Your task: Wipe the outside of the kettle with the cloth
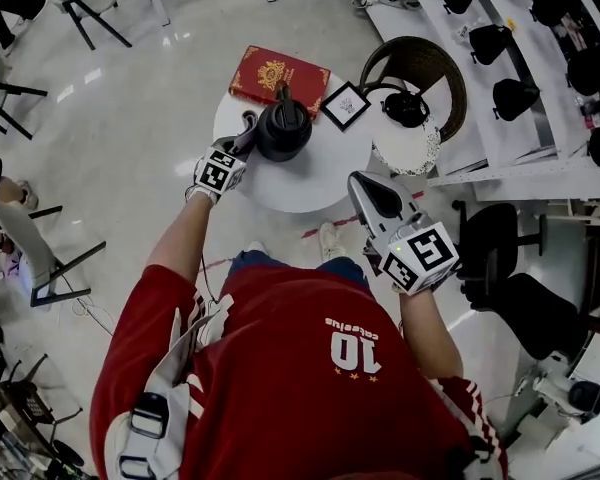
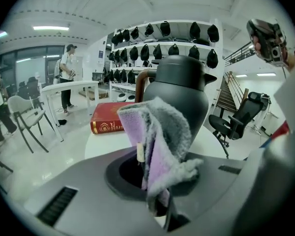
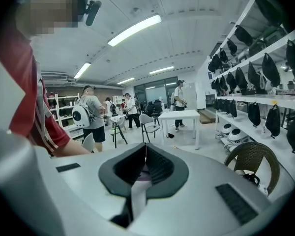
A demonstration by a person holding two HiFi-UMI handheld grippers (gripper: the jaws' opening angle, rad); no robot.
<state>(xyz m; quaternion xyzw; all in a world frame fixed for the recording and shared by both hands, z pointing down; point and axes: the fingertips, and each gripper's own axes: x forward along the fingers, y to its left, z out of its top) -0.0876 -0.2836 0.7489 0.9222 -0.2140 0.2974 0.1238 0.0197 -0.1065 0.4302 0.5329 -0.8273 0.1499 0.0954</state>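
Observation:
A black kettle (image 1: 285,128) stands upright on the round white table (image 1: 320,188). My left gripper (image 1: 244,136) is just left of it, shut on a grey and purple cloth (image 1: 249,122). In the left gripper view the cloth (image 2: 162,141) sticks up from the left gripper (image 2: 156,191) right in front of the kettle (image 2: 183,90); whether they touch I cannot tell. My right gripper (image 1: 362,186) hangs off the table's near right edge, raised and away from the kettle. In its own view the right gripper (image 3: 146,157) is shut with nothing in it.
A red book (image 1: 278,76) lies behind the kettle, with a small black picture frame (image 1: 345,105) to its right. A wicker chair (image 1: 420,68) with a black object and a white pad stands at the table's right. Shelves of black bags (image 1: 520,68) run along the right.

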